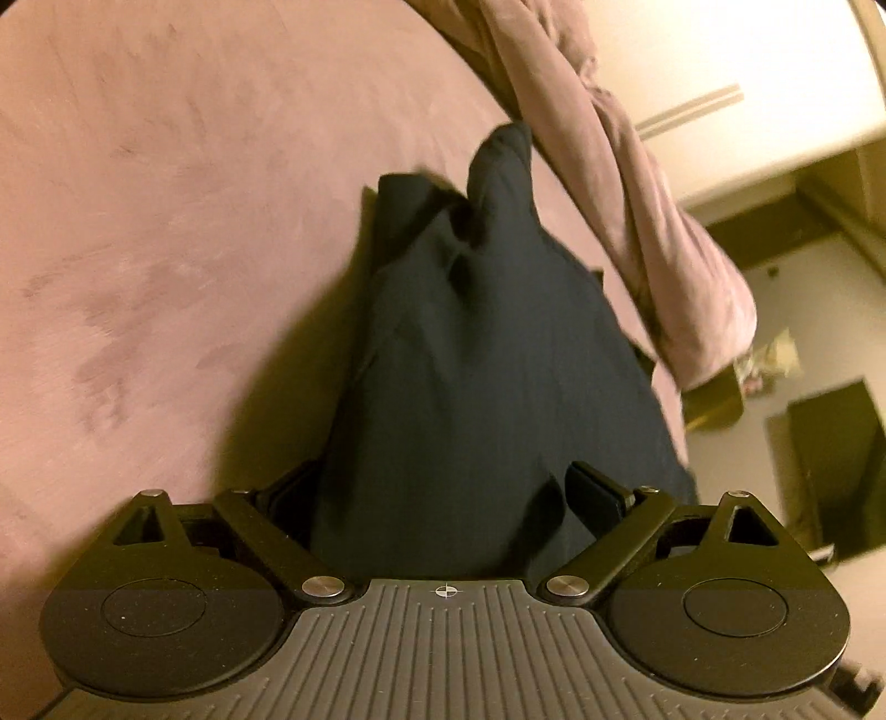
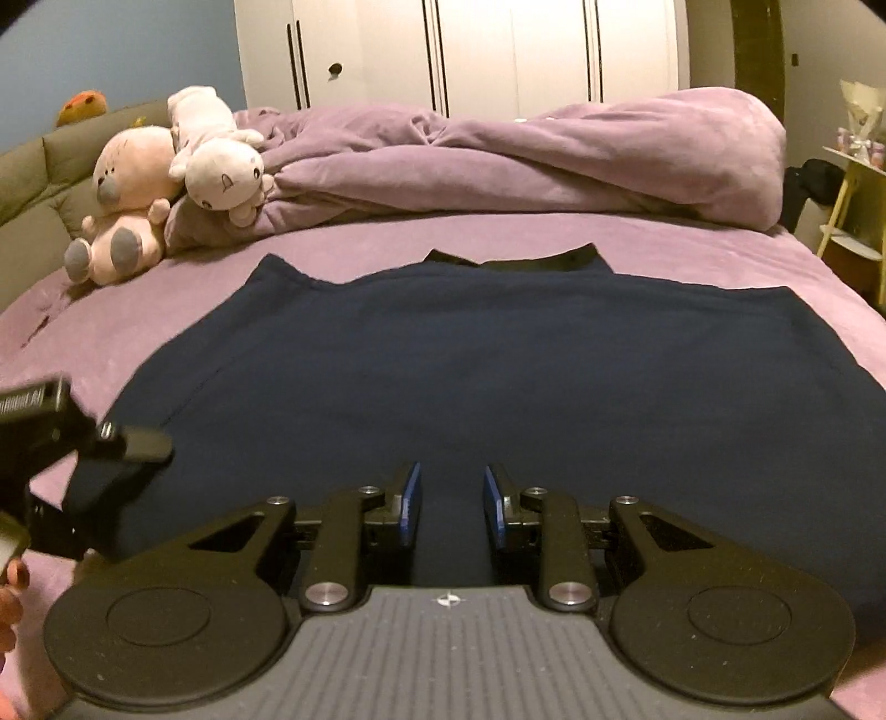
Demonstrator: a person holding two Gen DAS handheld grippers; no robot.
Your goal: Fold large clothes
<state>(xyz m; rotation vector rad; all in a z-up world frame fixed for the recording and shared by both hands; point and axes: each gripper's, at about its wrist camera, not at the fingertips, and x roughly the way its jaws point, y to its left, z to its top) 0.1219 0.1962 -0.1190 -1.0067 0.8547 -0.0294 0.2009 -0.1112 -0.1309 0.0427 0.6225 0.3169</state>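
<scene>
A large dark navy garment [image 2: 470,365] lies spread flat on the purple bed sheet [image 2: 692,243], its black collar [image 2: 531,259] at the far edge. My right gripper [image 2: 451,504] hovers over the garment's near edge, its blue-padded jaws a little apart with cloth beneath, gripping nothing. My left gripper [image 1: 443,498] is open wide; the navy garment [image 1: 476,343] fills the gap between its fingers and stretches away across the sheet [image 1: 166,221]. In the right wrist view the left gripper [image 2: 116,459] sits at the garment's near left corner.
A bunched purple duvet [image 2: 526,160] lies across the far side of the bed, also in the left wrist view [image 1: 637,210]. Two plush toys [image 2: 166,177] rest at the far left by a grey headboard [image 2: 33,183]. White wardrobes [image 2: 470,50] stand behind. A shelf [image 2: 853,205] is at right.
</scene>
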